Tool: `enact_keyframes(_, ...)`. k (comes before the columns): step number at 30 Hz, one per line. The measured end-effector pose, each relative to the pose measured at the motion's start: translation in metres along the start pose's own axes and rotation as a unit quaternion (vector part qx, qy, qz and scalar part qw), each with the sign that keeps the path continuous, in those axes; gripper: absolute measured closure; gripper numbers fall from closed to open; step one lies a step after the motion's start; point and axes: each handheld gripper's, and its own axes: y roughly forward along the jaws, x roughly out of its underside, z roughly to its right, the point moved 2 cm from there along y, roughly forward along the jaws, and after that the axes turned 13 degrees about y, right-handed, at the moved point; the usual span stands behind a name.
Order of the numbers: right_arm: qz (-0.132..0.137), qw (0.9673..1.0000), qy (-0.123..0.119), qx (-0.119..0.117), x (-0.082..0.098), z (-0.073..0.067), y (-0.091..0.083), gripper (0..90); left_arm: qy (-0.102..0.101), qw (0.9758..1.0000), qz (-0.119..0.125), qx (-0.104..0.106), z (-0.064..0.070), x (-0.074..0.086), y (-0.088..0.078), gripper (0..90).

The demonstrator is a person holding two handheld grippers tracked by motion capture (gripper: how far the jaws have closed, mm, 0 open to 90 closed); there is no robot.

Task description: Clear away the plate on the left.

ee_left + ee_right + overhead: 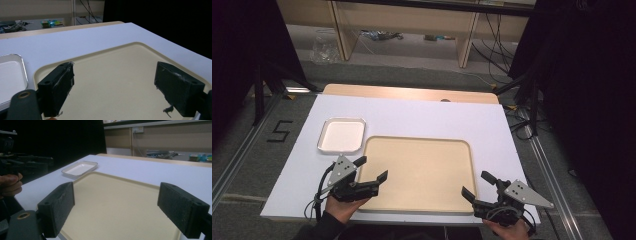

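Beige tray (422,172) flanked at its near corners by left gripper (371,170) and right gripper (478,186), fingers spread, empty

I note a white table top (412,117) carrying a large beige tray (422,172) and, just beside its far-left corner, a small white rectangular dish (342,135). Both appear bare inside. Cables (492,35) lie on the floor beyond the table.

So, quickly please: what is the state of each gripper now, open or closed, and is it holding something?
Left gripper: open, holding nothing, over the beige tray.
Right gripper: open, holding nothing.
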Motion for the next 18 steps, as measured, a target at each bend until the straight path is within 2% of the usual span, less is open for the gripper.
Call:
enact_keyframes(5,0.000,1.0000,0.003,-0.003,0.000,0.001,0.000,15.1,0.002,0.9999,-0.006,-0.014,-0.007,0.001,0.003,15.9)
enact_keyframes(6,-0.003,0.9999,0.011,-0.006,0.000,-0.001,0.000,15.1,0.003,0.9999,-0.007,-0.015,-0.008,0.002,0.004,15.9)
enact_keyframes(9,-0.001,1.0000,0.002,-0.001,0.000,0.000,0.000,15.1,0.001,0.9997,-0.012,-0.021,-0.012,0.003,0.006,15.9)
enact_keyframes(11,-0.003,1.0000,0.009,-0.001,0.000,-0.001,-0.001,15.1,0.005,0.9996,-0.013,-0.023,-0.014,0.003,0.007,15.9)
enact_keyframes(14,-0.003,1.0000,0.009,0.000,0.000,-0.001,-0.001,15.1,0.001,0.9993,-0.019,-0.033,-0.020,0.004,0.009,15.9)
enact_keyframes(15,0.000,1.0000,0.005,-0.002,0.000,0.000,0.000,15.1,-0.004,0.9990,-0.022,-0.038,-0.025,0.005,0.009,15.9)
enact_keyframes(17,-0.004,0.9998,0.019,0.002,0.000,-0.001,-0.002,15.1,-0.013,0.9985,-0.027,-0.045,-0.033,0.006,0.010,15.9)
enact_keyframes(18,-0.003,0.9998,0.018,0.001,0.000,-0.001,-0.002,15.1,-0.030,0.9982,-0.028,-0.045,-0.038,0.007,0.011,15.9)
